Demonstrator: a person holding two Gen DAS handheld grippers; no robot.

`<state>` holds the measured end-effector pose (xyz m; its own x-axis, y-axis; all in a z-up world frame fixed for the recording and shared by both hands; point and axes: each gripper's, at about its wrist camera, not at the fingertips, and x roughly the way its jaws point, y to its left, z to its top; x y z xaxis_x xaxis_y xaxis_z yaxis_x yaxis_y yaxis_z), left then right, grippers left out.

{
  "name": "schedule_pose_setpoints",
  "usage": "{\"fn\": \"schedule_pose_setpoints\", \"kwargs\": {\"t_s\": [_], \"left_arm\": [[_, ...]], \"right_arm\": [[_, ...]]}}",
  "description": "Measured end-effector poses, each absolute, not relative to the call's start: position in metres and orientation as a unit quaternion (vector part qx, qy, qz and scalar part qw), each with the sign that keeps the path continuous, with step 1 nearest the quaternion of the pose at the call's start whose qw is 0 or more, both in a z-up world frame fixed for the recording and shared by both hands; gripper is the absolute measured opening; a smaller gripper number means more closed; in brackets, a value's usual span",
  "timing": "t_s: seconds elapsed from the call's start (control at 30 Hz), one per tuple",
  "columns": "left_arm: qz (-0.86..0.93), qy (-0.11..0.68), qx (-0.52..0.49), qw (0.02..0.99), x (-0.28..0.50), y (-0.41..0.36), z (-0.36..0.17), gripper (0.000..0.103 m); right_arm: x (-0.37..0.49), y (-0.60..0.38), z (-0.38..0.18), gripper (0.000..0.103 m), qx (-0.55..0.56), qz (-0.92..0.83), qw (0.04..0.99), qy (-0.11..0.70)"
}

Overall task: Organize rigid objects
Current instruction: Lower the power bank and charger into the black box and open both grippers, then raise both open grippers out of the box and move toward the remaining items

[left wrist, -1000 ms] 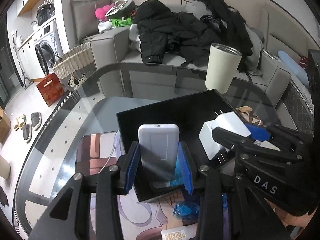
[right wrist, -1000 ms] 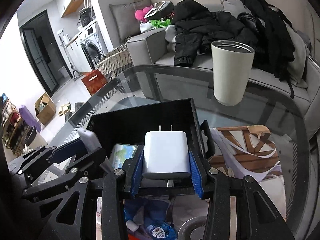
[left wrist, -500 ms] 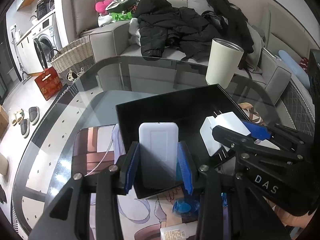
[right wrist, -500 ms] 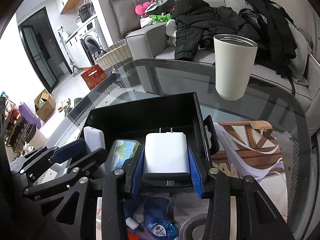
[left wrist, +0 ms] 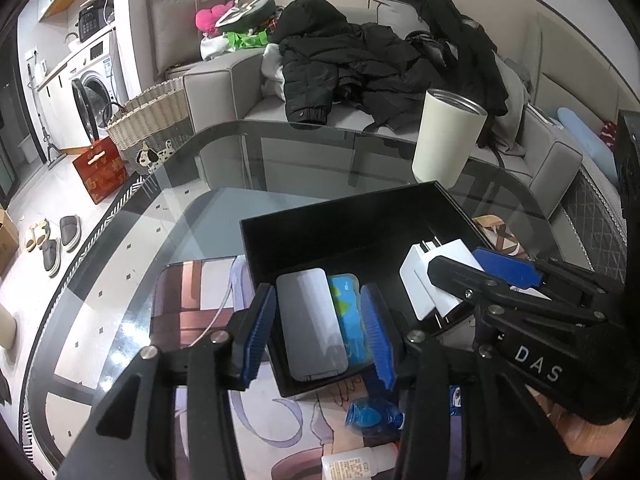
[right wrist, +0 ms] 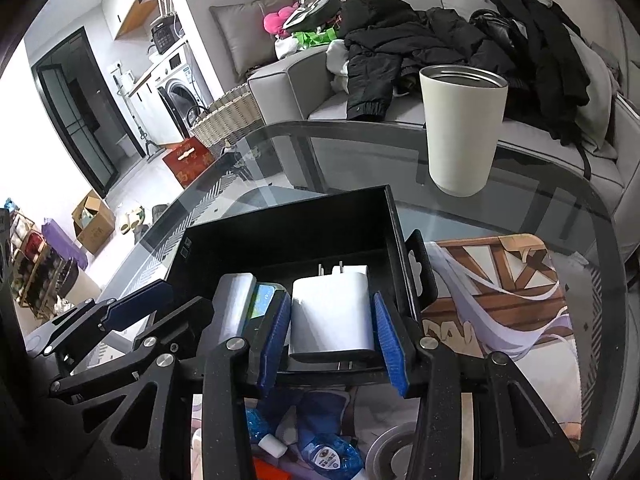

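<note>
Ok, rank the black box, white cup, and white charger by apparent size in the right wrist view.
1. black box
2. white cup
3. white charger; its nearness to the camera inflates it, so its true size is probably smaller still.

The setting is a home living room with an adjoining laundry area. A grey upholstered sofa [left wrist: 224, 80] carries black padded jackets [left wrist: 340, 60] and a pink plush toy [left wrist: 208, 16]. A white front-loading washing machine [left wrist: 94, 80] stands beneath a counter. A woven wicker basket [left wrist: 152, 116] and grey slippers [left wrist: 60, 240] rest on the tiled floor beside the round glass table [left wrist: 300, 160].
</note>
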<state>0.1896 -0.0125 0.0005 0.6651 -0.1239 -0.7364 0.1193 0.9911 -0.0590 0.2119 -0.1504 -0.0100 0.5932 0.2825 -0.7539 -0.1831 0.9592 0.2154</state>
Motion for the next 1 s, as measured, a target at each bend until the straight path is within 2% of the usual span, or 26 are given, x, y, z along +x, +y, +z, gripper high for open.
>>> {"fn": "schedule_pose_setpoints", "kwargs": {"t_s": [0.07,0.1,0.5,0.8,0.87,1.0], "left_arm": [[-0.056,0.397,-0.003,0.916,0.188,-0.010,0.004,0.058],[-0.050,0.391,-0.006,0.919,0.187,-0.008,0.007,0.060],[-0.051,0.339,-0.025,0.939,0.166,-0.001,0.030,0.060],[-0.045,0.191,0.013,0.981,0.112,-0.005,0.068,0.062],[-0.048,0.170,0.008,0.984,0.103,-0.001,0.076,0.067],[-0.053,0.151,-0.009,0.987,0.089,0.008,0.086,0.071]], "right_arm": [[0.210,-0.151,-0.007,0.044,0.058,0.129,0.893,0.427],[0.210,-0.152,-0.004,0.044,0.058,0.125,0.895,0.424],[0.188,-0.151,0.030,0.046,0.049,0.127,0.922,0.362],[0.135,-0.148,0.072,0.047,0.019,0.131,0.964,0.229],[0.121,-0.149,0.082,0.050,0.013,0.129,0.972,0.197],[0.098,-0.155,0.099,0.062,0.019,0.126,0.979,0.160]]}}
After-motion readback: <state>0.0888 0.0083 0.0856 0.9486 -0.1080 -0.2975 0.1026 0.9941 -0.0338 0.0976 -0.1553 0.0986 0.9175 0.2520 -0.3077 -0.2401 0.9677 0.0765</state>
